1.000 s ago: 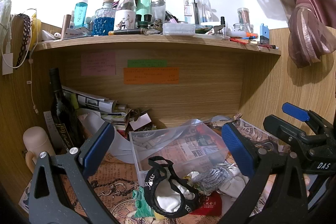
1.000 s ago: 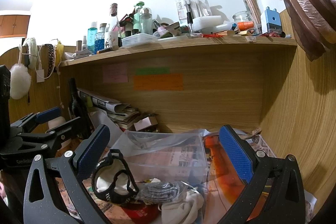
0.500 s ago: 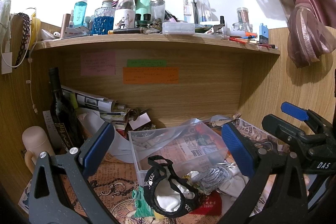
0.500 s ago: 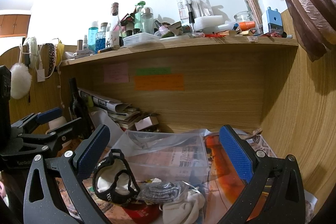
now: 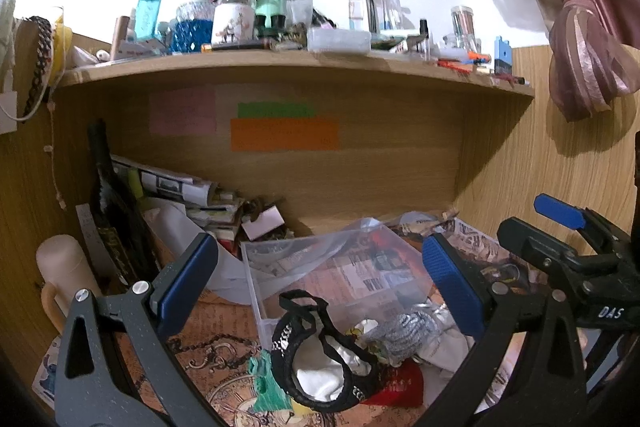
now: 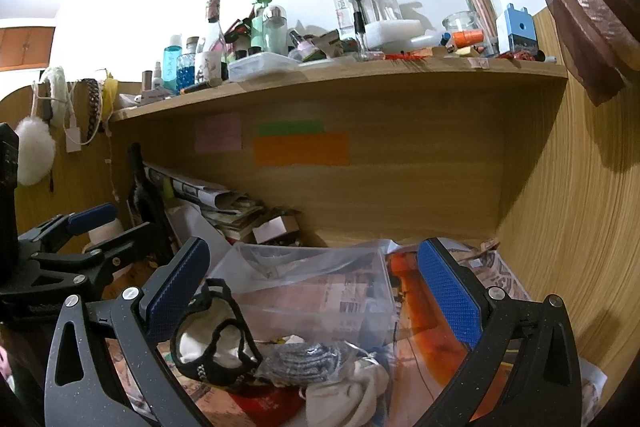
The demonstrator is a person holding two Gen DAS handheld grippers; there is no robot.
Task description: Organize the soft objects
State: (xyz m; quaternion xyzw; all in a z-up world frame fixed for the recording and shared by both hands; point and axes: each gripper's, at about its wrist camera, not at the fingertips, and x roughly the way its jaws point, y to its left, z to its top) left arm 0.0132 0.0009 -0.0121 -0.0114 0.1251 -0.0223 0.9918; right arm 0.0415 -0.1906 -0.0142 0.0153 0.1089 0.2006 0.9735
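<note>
A pile of soft things lies on the desk in front of a clear plastic box (image 5: 320, 267) (image 6: 312, 291): a black-trimmed white garment (image 5: 320, 359) (image 6: 212, 347), a grey knit piece (image 5: 404, 331) (image 6: 304, 359), white cloth (image 5: 444, 343) (image 6: 348, 387), a green scrap (image 5: 268, 387) and a red item (image 5: 396, 387) (image 6: 260, 399). My left gripper (image 5: 320, 291) is open and empty above the pile. My right gripper (image 6: 312, 287) is open and empty, just right of the left one; it also shows in the left wrist view (image 5: 560, 251).
A dark wine bottle (image 5: 108, 211), a cream mug (image 5: 64, 275) and stacked papers (image 5: 192, 195) stand at the back left. A wooden shelf (image 5: 280, 67) overhead carries many bottles. Wooden walls close both sides. A pink curtain (image 5: 580, 27) hangs on the right.
Both grippers have shifted very slightly; the pile, box and jaws look the same.
</note>
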